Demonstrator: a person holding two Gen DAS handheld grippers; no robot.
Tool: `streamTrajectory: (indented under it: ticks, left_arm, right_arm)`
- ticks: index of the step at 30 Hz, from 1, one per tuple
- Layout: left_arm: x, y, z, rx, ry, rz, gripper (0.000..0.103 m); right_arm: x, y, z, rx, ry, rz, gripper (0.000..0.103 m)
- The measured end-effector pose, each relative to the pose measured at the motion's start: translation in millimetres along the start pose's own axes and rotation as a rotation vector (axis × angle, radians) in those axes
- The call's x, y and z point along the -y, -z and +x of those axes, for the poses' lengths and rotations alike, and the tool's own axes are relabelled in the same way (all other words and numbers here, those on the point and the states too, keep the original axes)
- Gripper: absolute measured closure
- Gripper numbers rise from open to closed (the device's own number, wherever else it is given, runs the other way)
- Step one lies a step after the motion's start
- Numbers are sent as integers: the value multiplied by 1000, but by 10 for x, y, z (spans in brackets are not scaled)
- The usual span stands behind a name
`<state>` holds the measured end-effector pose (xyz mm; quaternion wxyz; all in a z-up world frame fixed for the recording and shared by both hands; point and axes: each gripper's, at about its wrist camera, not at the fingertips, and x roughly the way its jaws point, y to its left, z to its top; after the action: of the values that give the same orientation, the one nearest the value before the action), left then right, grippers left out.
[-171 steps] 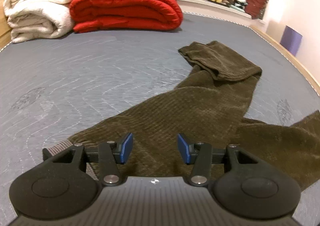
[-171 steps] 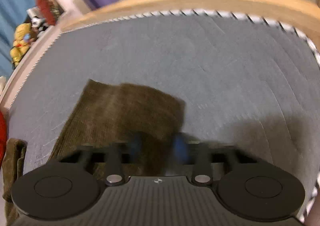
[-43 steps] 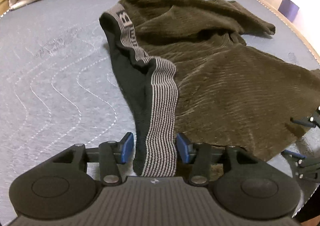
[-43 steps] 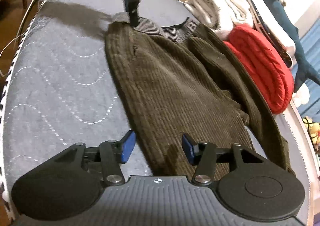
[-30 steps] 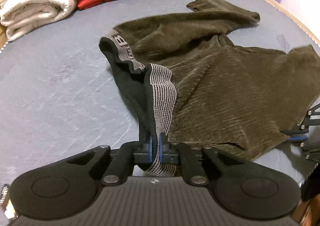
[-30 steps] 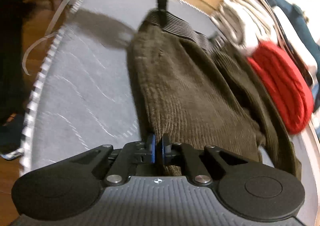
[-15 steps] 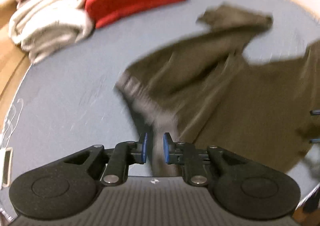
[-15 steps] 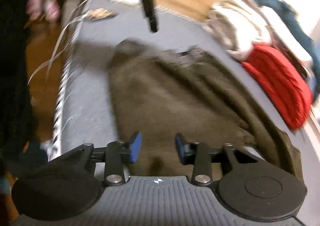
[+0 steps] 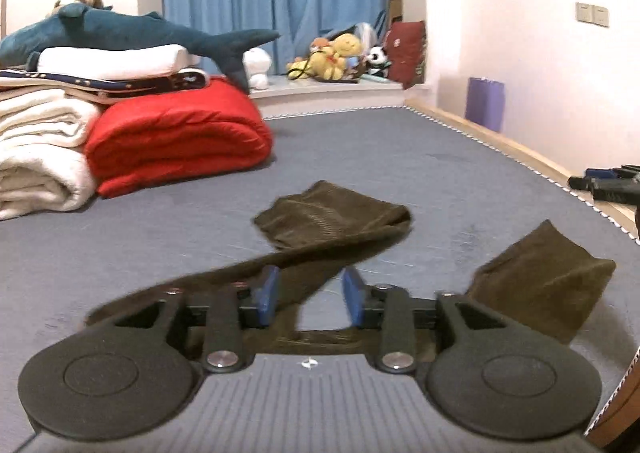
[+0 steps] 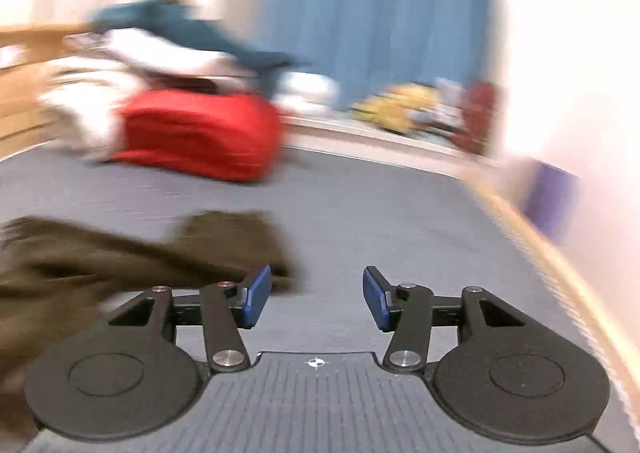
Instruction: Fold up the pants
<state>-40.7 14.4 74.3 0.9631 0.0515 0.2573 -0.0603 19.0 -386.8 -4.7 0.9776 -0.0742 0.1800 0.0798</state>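
Observation:
The olive-brown corduroy pants (image 9: 332, 213) lie on the grey-blue mattress (image 9: 400, 157). One leg runs away from me to a cuff in the middle, and the other leg (image 9: 540, 289) spreads out to the right. My left gripper (image 9: 310, 293) hovers above the near part of the pants. Its jaws are opening, and the blue pads press on nothing. My right gripper (image 10: 316, 299) is also opening, with only mattress showing between its fingers; its view is blurred. The pants (image 10: 120, 257) lie to its left. In the left wrist view the right gripper's fingers (image 9: 608, 183) show at the far right edge.
A red folded quilt (image 9: 176, 133) and white blankets (image 9: 36, 157) are stacked at the far left with a blue shark plush (image 9: 120, 29) on top. Stuffed toys (image 9: 336, 57) sit on the sill. The wooden bed edge (image 9: 520, 149) and a purple bin (image 9: 484, 103) are on the right.
Both grippers were shut on the pants a second ago; both have let go and opened. Both have risen and swung to look toward the far end of the bed.

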Motion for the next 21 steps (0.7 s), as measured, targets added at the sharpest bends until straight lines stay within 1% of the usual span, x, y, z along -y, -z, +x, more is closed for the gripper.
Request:
streamTrajectory:
  ticks: [1, 2, 3, 4, 5, 6, 7, 8, 10, 12, 13, 15, 16, 17, 18, 19, 20, 21]
  left_arm:
    - [107, 107, 68, 8, 0, 12, 34]
    - [208, 242, 170, 12, -5, 33, 29]
    - [315, 424, 323, -17, -19, 65, 26]
    - [417, 522, 498, -108, -49, 95, 28]
    - [505, 600, 628, -175, -51, 119, 29]
    - [554, 659, 672, -178, -18, 130, 29]
    - [596, 697, 693, -159, 12, 145, 28]
    - [647, 722, 724, -146, 12, 174, 27]
    - [708, 746, 804, -144, -44, 234, 27]
    - [698, 731, 862, -149, -68, 235, 27]
    - [672, 730, 884, -154, -67, 210, 27]
    - [602, 687, 954, -168, -64, 156, 26]
    - [561, 685, 966, -177, -64, 136, 26]
    - [544, 675, 1000, -184, -69, 121, 26]
    - [428, 695, 916, -184, -76, 111, 26]
    - [386, 698, 854, -184, -86, 103, 26]
    - [371, 694, 842, -185, -95, 95, 26]
    - [348, 699, 818, -186, -101, 84, 26]
  right_arm:
    - [257, 92, 50, -14, 74, 39, 49]
    - [538, 214, 119, -34, 159, 90, 44]
    - [823, 373, 202, -62, 244, 147, 37]
    - [1050, 538, 283, -97, 319, 202, 33]
    - [1323, 717, 367, -153, 396, 278, 30]
    - [1595, 904, 442, -222, 444, 376, 30]
    - [1817, 1077, 489, -264, 458, 478, 30]
    - [2054, 1267, 514, -300, 456, 595, 30]
    - [2368, 1595, 538, -356, 444, 767, 30]
    - [2568, 1861, 569, -390, 400, 894, 30]
    - [2602, 1948, 583, -395, 374, 930, 30]
    - [2631, 2050, 665, -399, 334, 957, 32]
    - [2613, 2072, 696, -402, 320, 952, 34]
    - [2585, 2062, 728, -401, 314, 931, 44]
    - [2531, 2043, 774, -403, 318, 889, 61]
    - [2446, 2025, 733, -407, 337, 856, 73]
    - [2434, 1996, 724, -401, 338, 843, 84]
    - [2414, 1964, 703, -380, 335, 850, 90]
